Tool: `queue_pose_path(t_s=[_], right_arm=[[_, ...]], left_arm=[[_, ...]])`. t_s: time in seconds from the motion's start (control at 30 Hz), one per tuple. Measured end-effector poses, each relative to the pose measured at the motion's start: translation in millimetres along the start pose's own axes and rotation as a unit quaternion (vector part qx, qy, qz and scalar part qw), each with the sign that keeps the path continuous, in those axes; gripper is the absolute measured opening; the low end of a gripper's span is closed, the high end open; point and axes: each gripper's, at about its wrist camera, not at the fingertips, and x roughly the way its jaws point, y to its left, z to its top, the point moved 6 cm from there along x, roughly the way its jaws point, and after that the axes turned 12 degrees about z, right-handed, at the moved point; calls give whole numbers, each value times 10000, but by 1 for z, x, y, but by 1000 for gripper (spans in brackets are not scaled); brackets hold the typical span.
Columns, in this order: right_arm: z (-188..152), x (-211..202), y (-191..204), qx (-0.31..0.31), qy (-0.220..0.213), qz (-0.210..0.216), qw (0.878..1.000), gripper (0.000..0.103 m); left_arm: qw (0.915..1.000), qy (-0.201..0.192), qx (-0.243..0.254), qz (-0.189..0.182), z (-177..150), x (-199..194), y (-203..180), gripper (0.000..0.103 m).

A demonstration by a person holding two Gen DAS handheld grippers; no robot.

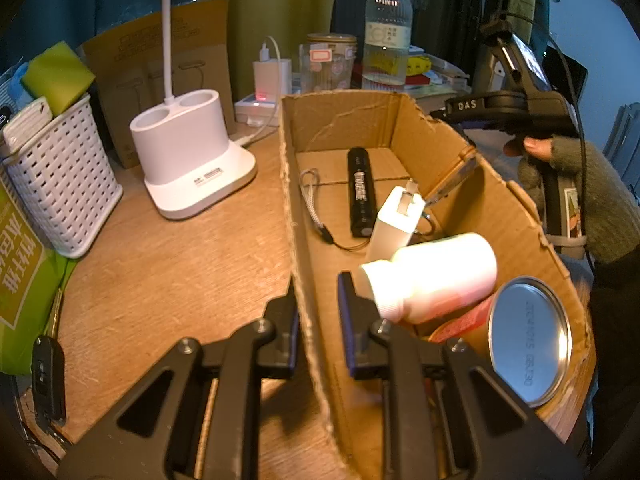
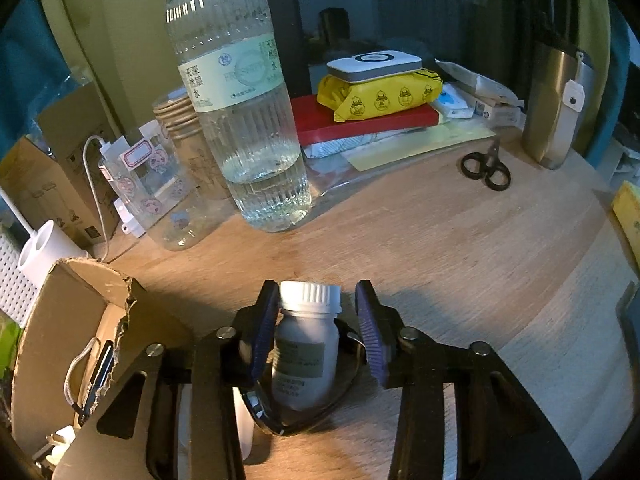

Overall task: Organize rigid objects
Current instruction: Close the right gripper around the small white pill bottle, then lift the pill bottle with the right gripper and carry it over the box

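While my left gripper (image 1: 318, 312) is clamping the cardboard box's (image 1: 500, 200) near wall, jaws nearly shut on it, my right gripper (image 2: 318, 328) is straddling a small white bottle (image 2: 306, 352) standing on the wooden table (image 2: 460, 248) just beside the box; left pad touching, right pad apart; 1 flashlight (image 1: 360, 192), 1 white bottle (image 1: 436, 276) and 1 tin (image 1: 528, 340) are lying inside.

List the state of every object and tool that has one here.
Left tool: shut on the box wall.
Right tool: open around the small bottle.
Small bottle: upright, capped, on the table.
Box: open-topped.
Large bottle: lying in the box.
Water bottle: upright, partly full.
Scissors: closed, lying flat.
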Motion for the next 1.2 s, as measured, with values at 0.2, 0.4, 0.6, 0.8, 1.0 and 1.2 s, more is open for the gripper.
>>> queue_pose_path(t_s=[0.2, 0.4, 0.6, 0.8, 1.0, 1.2], right_arm=[[1, -6, 3, -58, -94, -18, 9999, 34], [3, -20, 7, -85, -240, -1, 9997, 33], [2, -39, 13, -94, -437, 59, 9990, 33], [1, -57, 20, -170, -595, 43, 9981, 33], [-1, -79, 31, -226, -767, 120, 9967, 33], [-3, -97, 45, -280, -772, 63, 9966, 33]], left_arm=[[10000, 0, 1, 1, 0, 0, 0, 18], [10000, 1, 0, 0, 0, 0, 0, 18], [10000, 1, 1, 0, 0, 0, 0, 18], [10000, 3, 1, -1, 0, 0, 0, 18], [10000, -3, 6, 3, 0, 0, 0, 18], [10000, -35, 21, 30, -1, -1, 0, 18]])
